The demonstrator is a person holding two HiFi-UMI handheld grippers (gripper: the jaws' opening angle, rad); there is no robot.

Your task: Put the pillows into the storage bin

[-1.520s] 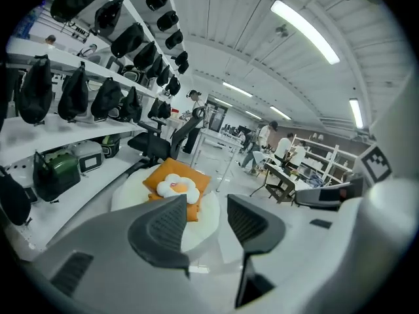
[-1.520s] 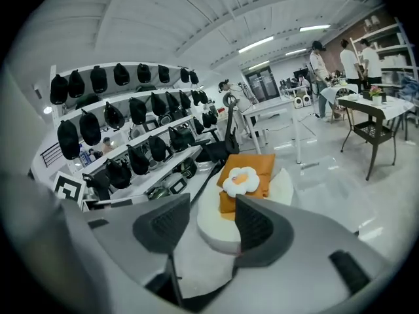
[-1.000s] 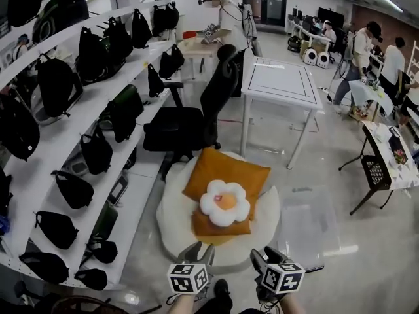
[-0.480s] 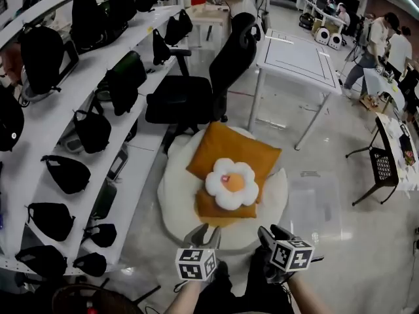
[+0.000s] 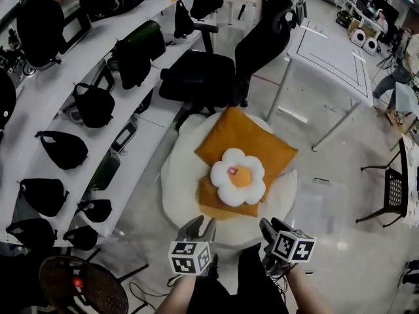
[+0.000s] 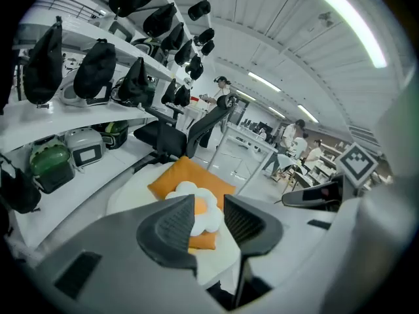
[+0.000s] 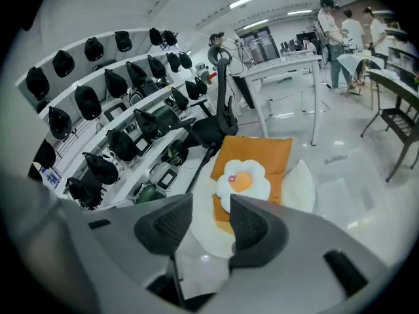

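So this looks like the very start, the reach-in before the first grab, and nothing's in the bin yet as far as I can tell. The left gripper (image 5: 198, 226) and right gripper (image 5: 271, 226) both hang just short of the pile. Each has its jaws apart with nothing between them, and both have just been narrowing a bit, the left one more. The pillows sit on the floor (image 5: 340, 267) right ahead of the grippers, and the clear storage bin (image 5: 325, 209) is just past the right gripper, off to its right side. Next move, I'd guess: push forward and pinch an edge of the top pillow, since soft stuff needs a decent bite, then swing it right into the bin. Count: one white flower pillow (image 5: 238, 176) on top, one big orange pillow (image 5: 245, 135), what looks like a second smaller orange one (image 5: 222, 205) under the flower (not totally sure it's separate), one big round white cushion (image 5: 180, 182) underneath, one bin, two grippers.
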